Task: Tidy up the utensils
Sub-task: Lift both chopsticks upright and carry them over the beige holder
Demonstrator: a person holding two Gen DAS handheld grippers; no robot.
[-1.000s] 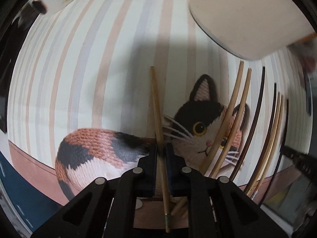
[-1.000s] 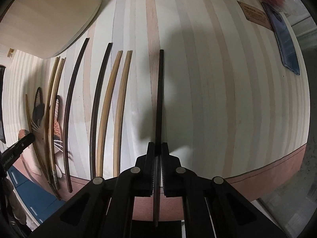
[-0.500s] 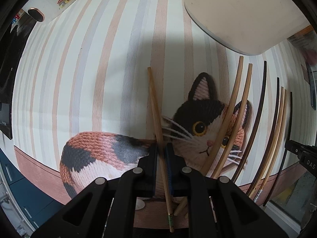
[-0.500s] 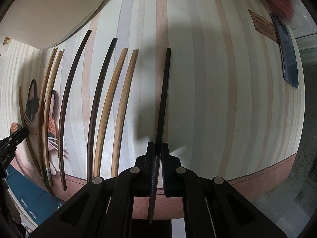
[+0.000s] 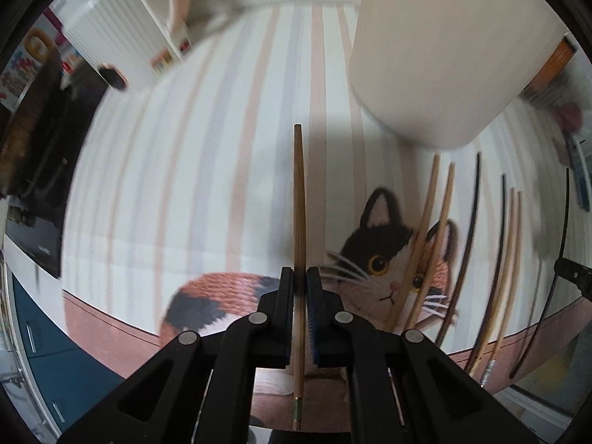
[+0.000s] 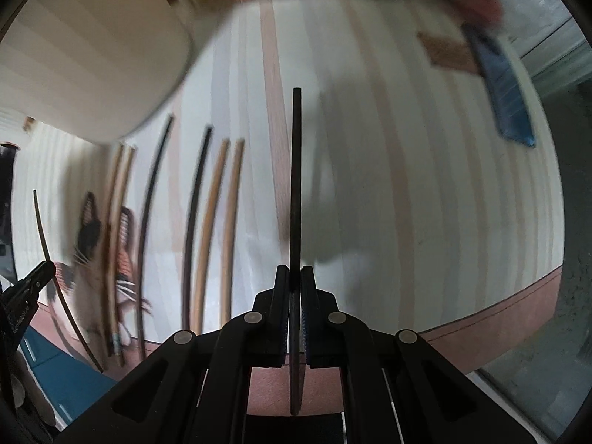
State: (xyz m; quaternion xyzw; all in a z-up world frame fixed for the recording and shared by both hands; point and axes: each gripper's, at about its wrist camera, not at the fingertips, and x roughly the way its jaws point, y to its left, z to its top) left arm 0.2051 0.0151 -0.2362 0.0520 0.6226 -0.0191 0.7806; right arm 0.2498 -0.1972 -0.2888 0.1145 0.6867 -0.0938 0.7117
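My left gripper (image 5: 300, 277) is shut on a light bamboo chopstick (image 5: 299, 199) and holds it lifted above the striped mat, pointing forward. My right gripper (image 6: 295, 277) is shut on a black chopstick (image 6: 296, 181), also lifted off the mat. Several more chopsticks, wooden (image 5: 425, 244) and dark (image 5: 470, 229), lie side by side on the mat right of the left gripper; they show in the right wrist view (image 6: 211, 229) to the left. A cream utensil holder (image 5: 444, 48) stands beyond them, and shows at the upper left in the right wrist view (image 6: 85, 48).
The striped mat (image 5: 207, 185) has a calico cat picture (image 5: 373, 259) and a pink border near its front edge. A white rack (image 5: 122, 26) stands at the far left. A blue flat object (image 6: 507, 88) and a brown card (image 6: 447, 51) lie at the far right.
Both grippers have risen and tilted up with their chopsticks, which are now off the mat. The holder looms larger in both views.
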